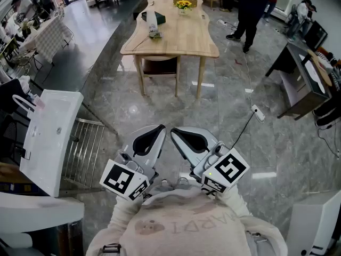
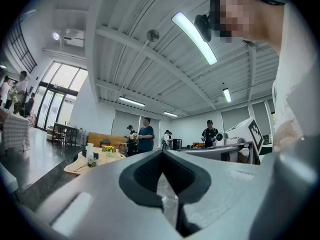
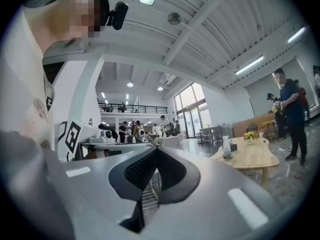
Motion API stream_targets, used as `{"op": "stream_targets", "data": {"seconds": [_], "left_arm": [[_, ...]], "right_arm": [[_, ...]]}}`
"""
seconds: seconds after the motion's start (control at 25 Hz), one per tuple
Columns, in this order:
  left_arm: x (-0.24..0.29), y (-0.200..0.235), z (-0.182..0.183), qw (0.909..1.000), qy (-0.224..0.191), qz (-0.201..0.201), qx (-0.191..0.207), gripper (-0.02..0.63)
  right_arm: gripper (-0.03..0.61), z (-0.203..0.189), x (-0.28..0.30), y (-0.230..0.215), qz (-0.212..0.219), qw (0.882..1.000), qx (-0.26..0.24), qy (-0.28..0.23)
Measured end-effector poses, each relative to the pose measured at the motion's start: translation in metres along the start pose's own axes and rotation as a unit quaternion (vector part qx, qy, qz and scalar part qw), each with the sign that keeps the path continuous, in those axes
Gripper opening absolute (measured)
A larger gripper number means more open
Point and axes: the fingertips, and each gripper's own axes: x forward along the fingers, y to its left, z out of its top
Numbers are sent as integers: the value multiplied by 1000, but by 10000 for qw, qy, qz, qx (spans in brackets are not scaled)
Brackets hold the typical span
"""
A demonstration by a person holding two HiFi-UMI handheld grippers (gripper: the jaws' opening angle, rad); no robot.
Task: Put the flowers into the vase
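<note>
Marble-patterned grey floor (image 1: 224,116) covers the whole hall. A pale wooden table (image 1: 181,39) stands in the far centre, well apart from both grippers. A white sink unit (image 1: 50,137) stands at the near left with a metal rack (image 1: 88,151) just beside it. A dark desk (image 1: 298,81) occupies the right edge. A person in dark clothes (image 1: 253,7) stands beyond the table's far right corner.

The left gripper (image 1: 161,128) and right gripper (image 1: 172,131) are held close to the operator's chest, side by side, tips pointing toward the table. In each gripper's own view the fingers are closed, tip against tip, with nothing between them (only floor shows through the gap behind the pads).

On the left part of the table stands a tall white vase (image 1: 152,18), upright, with a dark box (image 1: 161,19) just beside it. The flowers (image 1: 155,34) lie flat on the tabletop directly on the near side of the vase; whether they touch it cannot be determined. A small pot of yellow blooms (image 1: 184,5) sits at the far end. A power strip (image 1: 258,112) lies on the floor to the right.
</note>
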Motion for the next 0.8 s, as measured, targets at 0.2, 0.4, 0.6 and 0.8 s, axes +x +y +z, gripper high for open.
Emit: {"op": "stream_targets", "data": {"seconds": [0.2, 0.4, 0.6, 0.8], "left_arm": [[-1, 8, -5, 10000, 40, -36, -17, 0], [-6, 23, -7, 10000, 64, -38, -22, 0], [-14, 44, -13, 9998, 138, -113, 50, 0], [-20, 65, -19, 9993, 78, -344, -76, 0]], "right_arm": [[28, -2, 9, -1, 3, 10000, -24, 5], [28, -6, 23, 1, 11, 10000, -32, 70], [28, -11, 46, 4, -51, 9998, -92, 153], [28, -17, 63, 5, -174, 9991, -362, 99]]}}
